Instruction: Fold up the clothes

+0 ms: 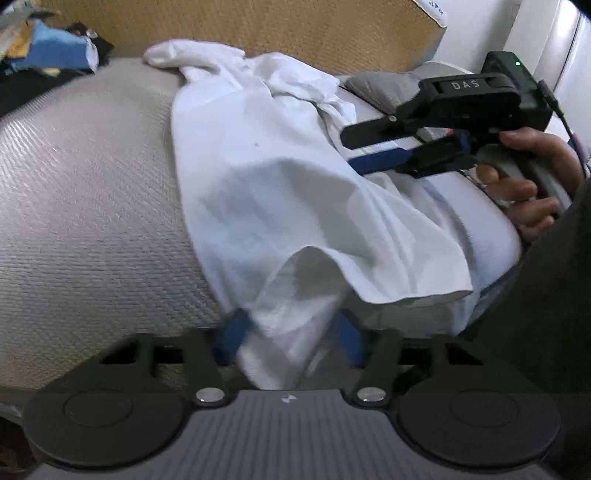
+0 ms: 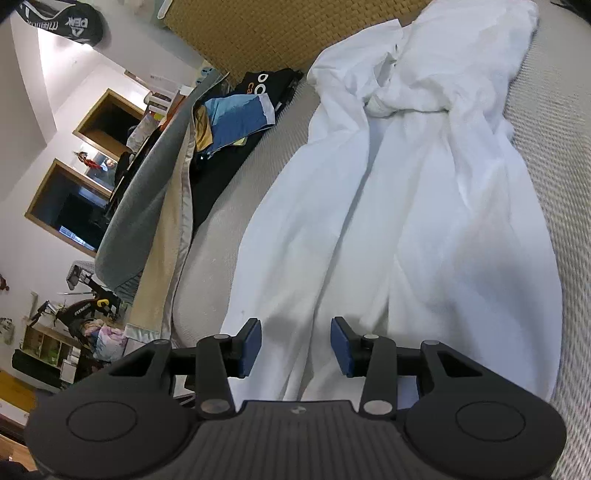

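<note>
- Left wrist view: the left gripper (image 1: 291, 332) has a bunched edge of the white garment (image 1: 266, 184) between its blue pads (image 1: 236, 334), and the cloth drapes over and hides most of both pads, so I cannot tell whether the jaws are actually pinching it or only standing around it.
- The white garment lies crumpled along the grey textured mattress (image 1: 85, 206), stretching from the gripper up toward a woven tan headboard (image 1: 258, 26).
- In the same view the right gripper (image 1: 373, 147) comes in from the right side, held in the person's hand (image 1: 528, 184); its two fingers sit spread apart just above the garment's right edge, with white cloth showing in the gap.
- A grey pillow (image 1: 380, 88) lies behind that gripper, near the headboard.
- A heap of blue and dark clothes (image 1: 48, 55) sits at the far left, well apart from the white garment.
- Right wrist view: the right gripper (image 2: 295, 347) has its blue pads (image 2: 251, 347) spread wide, hovering over the near end of the white garment (image 2: 406, 221) with nothing pinched.
- The garment runs lengthwise away from the gripper, twisted and bunched at its far end beside the headboard (image 2: 277, 33).
- A grey towel (image 2: 147, 199) and blue clothing (image 2: 236, 114) lie to the left of it on the bed.
</note>
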A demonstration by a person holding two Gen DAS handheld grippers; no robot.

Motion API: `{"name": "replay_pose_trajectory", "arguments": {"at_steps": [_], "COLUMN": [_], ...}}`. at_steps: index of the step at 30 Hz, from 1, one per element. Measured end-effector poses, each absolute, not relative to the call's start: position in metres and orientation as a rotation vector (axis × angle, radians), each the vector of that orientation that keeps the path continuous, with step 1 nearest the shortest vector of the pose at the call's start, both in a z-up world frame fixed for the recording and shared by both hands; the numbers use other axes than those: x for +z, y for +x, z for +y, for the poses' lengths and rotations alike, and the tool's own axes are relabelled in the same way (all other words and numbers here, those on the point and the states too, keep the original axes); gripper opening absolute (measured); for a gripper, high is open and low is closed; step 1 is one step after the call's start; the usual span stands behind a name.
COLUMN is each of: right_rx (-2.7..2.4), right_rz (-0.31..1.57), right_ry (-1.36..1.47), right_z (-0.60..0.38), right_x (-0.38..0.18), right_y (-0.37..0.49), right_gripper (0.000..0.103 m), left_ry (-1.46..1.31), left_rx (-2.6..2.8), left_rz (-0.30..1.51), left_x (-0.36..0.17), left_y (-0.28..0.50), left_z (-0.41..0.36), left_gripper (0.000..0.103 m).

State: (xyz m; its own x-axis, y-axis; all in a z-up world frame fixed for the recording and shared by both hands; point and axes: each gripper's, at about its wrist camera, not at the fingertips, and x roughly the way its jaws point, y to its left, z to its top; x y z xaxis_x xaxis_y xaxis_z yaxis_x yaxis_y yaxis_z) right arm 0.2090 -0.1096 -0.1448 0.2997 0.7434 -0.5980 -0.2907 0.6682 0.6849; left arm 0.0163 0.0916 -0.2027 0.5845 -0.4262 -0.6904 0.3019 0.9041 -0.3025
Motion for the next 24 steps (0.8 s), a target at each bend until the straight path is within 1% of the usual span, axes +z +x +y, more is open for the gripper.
{"name": "replay_pose_trajectory", "arguments": {"at_steps": [6, 8, 10, 13, 19, 20, 22, 23, 24], "right_rx": [0.752, 0.753, 0.742, 0.73, 0.667, 0.677, 0.698, 0.718, 0.743], "right_rz": [1.077, 1.084, 1.086, 1.086, 1.071, 1.079, 1.086, 1.07, 1.05], "right_ry": [0.521, 0.489, 0.441, 0.425, 0.34, 0.339, 0.34, 0.352, 0.371], "right_z": [-0.111, -0.111, -0.109, -0.113, -0.126, -0.127, -0.128, -0.128, -0.129], "right_x": [-0.15, -0.152, -0.155, -0.156, -0.142, -0.142, -0.142, -0.139, -0.134], "right_y": [0.203, 0.2, 0.198, 0.196, 0.191, 0.19, 0.189, 0.188, 0.187], "right_gripper": [0.045, 0.038, 0.013, 0.006, 0.004, 0.004, 0.01, 0.012, 0.017], "left_ry": [-0.048, 0.015, 0.078, 0.139, 0.231, 0.261, 0.323, 0.319, 0.291], "left_rx": [-0.494, -0.533, -0.572, -0.595, -0.61, -0.625, -0.656, -0.663, -0.668], "left_rz": [0.84, 0.83, 0.82, 0.835, 0.879, 0.883, 0.89, 0.9, 0.91], "left_x": [-0.206, -0.207, -0.208, -0.216, -0.23, -0.23, -0.23, -0.23, -0.23], "left_y": [0.006, -0.001, -0.009, -0.016, -0.013, -0.017, -0.024, -0.026, -0.028], "left_z": [0.084, 0.077, 0.07, 0.069, 0.078, 0.077, 0.075, 0.076, 0.079], "left_gripper": [0.003, 0.003, 0.003, 0.003, 0.003, 0.005, 0.006, 0.008, 0.012]}}
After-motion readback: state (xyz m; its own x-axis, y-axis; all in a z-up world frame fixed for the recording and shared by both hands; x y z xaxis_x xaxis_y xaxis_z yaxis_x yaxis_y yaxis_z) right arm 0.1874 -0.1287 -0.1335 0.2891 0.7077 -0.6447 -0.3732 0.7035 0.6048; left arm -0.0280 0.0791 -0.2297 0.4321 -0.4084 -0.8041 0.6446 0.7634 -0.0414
